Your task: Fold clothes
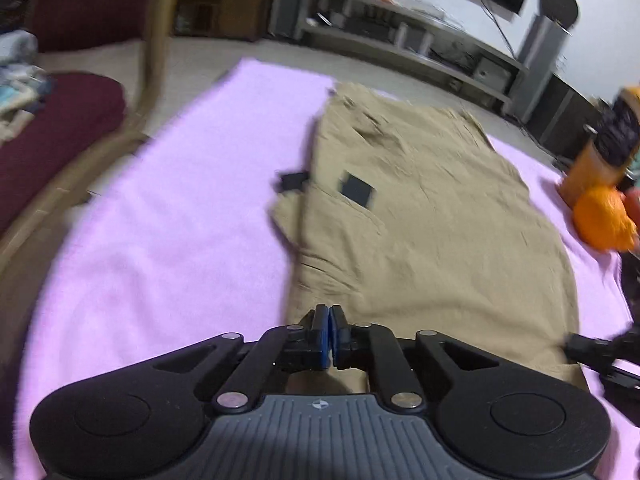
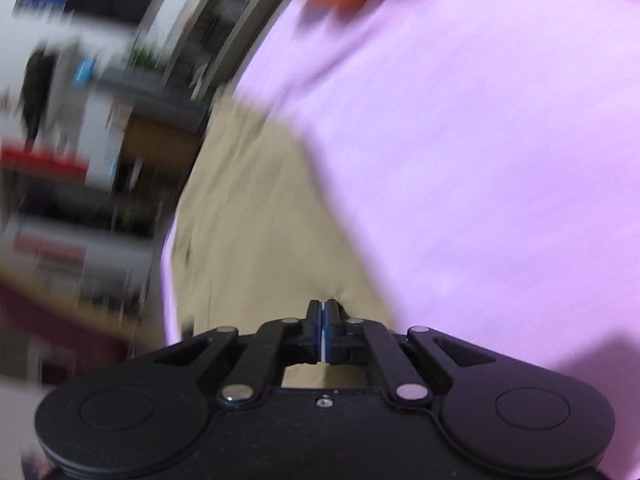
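Nearest the lens in the left wrist view, the left gripper (image 1: pixel 329 312) has its jaws pressed together right at the near hem of the tan cotton garment (image 1: pixel 420 220), and whether a fold of cloth is pinched between the blue pads cannot be told. The right gripper (image 2: pixel 322 306) likewise shows its jaws nearly touching, with only a pale sliver between the pads, over the same tan cloth (image 2: pixel 256 216); that view is badly smeared, so a grip there cannot be confirmed either. Both tools tilt downward toward the fabric.

The garment lies flat on a pink fleece blanket (image 1: pixel 168 208), creased, with a small black square patch (image 1: pixel 358 191) on it and a black tab (image 1: pixel 294 181) at its left edge. It looks light, soft and limp, so it would probably sag and drag if lifted by one point; the two near corners of the hem seem the sensible holds.

Farther off, an orange round object (image 1: pixel 602 218) sits just beyond the garment's right edge, and a maroon cushioned chair (image 1: pixel 60 128) stands left.
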The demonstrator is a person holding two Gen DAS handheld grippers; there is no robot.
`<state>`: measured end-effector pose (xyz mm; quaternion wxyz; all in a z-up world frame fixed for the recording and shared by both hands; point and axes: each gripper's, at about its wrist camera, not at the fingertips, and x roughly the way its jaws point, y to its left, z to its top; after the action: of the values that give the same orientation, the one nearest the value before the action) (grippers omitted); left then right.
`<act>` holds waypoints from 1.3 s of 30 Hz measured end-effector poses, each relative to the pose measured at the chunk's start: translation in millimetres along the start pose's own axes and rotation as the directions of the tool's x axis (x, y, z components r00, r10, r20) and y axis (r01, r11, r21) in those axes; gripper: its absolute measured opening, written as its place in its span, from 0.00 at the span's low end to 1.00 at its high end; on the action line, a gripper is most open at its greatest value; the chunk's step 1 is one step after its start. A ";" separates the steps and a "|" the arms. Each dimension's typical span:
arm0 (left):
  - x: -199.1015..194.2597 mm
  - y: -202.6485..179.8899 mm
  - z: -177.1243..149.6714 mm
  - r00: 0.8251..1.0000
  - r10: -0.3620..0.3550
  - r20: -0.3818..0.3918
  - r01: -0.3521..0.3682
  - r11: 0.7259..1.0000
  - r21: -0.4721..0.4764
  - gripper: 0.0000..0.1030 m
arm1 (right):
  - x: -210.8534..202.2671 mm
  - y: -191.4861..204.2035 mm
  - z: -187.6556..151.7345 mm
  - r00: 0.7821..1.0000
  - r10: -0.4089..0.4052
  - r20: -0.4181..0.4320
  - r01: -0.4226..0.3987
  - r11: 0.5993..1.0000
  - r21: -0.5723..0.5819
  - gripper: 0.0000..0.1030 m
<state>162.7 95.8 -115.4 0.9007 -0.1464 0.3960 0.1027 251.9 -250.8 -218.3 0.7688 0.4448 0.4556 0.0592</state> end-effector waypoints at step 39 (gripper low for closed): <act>-92.3 32.5 -71.7 0.949 -0.306 -0.079 0.302 0.952 -0.050 0.37 | -114.5 -3.1 -98.7 0.981 0.134 -0.140 -0.167 0.952 -0.255 0.31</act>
<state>42.5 95.1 -98.9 0.8851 -0.2265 0.4048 -0.0363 110.5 -247.3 -165.1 0.7857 0.3668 0.4539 0.2051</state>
